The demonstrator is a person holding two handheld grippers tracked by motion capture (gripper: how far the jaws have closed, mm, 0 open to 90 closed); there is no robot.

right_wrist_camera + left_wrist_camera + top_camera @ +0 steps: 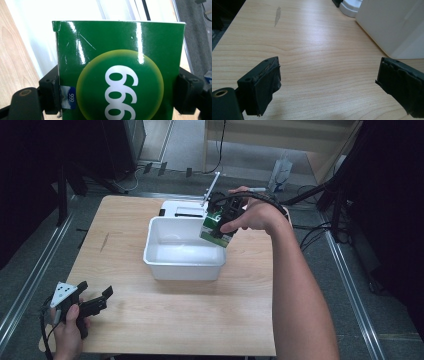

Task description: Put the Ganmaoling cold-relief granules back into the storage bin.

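Note:
A glossy green box (216, 231) with white "999" lettering hangs tilted above the right rim of the white plastic bin (182, 269). My right gripper (220, 224) is shut on it, and a hand holds that gripper from the right. In the right gripper view, the box (120, 62) sits between both black jaws with the right gripper (117, 93) clamped on its sides, the pale bin (35, 22) behind it. My left gripper (95, 290) rests open at the table's near left corner. Between the spread jaws of the left gripper (328, 77) there is only bare wood.
The bin stands mid-table on the wooden tabletop (175, 320), and its white wall (392, 25) rises to the right ahead of the left gripper. A white device (182, 209) with a thin upright rod (212, 187) stands behind the bin. Cables and stands crowd the floor around the table.

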